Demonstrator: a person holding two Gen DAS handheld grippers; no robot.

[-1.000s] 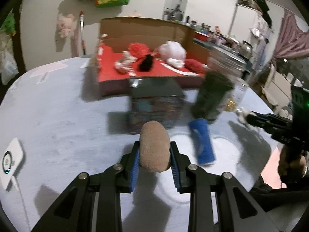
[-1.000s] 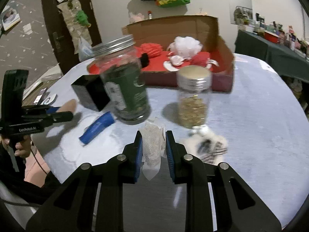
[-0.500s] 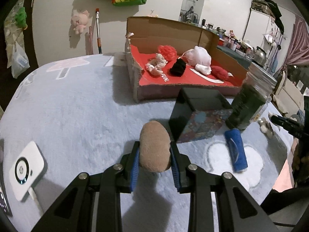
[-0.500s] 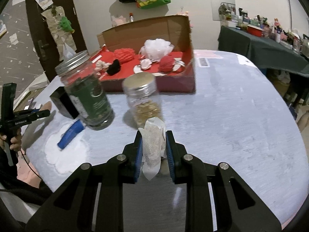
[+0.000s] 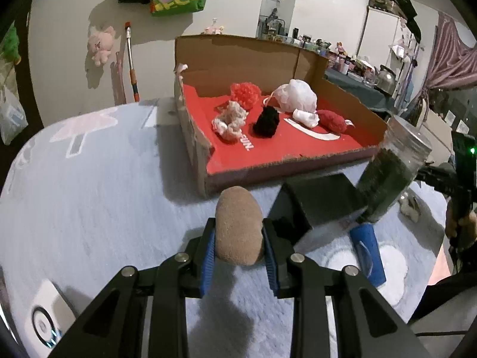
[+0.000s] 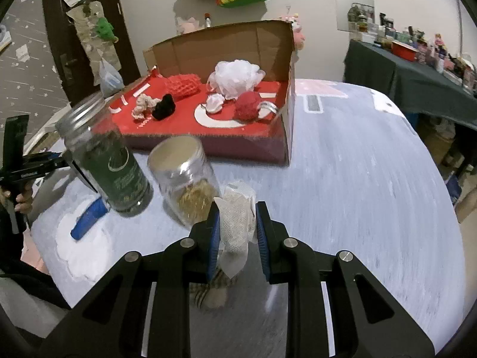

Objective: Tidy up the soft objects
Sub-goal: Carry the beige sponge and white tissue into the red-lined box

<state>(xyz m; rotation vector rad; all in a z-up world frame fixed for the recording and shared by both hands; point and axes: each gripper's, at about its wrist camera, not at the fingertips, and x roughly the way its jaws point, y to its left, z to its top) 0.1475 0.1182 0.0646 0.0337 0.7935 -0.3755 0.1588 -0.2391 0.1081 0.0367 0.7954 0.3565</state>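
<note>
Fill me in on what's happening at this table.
A person is sorting soft things with two handheld grippers. The left gripper is shut on a tan sponge, and the right gripper is shut on a white mesh cloth. Both hang above the table, facing the red-lined cardboard box, which already holds several soft items. Two jars stand nearby.

Two jars (image 6: 119,164) stand before the cardboard box (image 6: 226,50).
</note>
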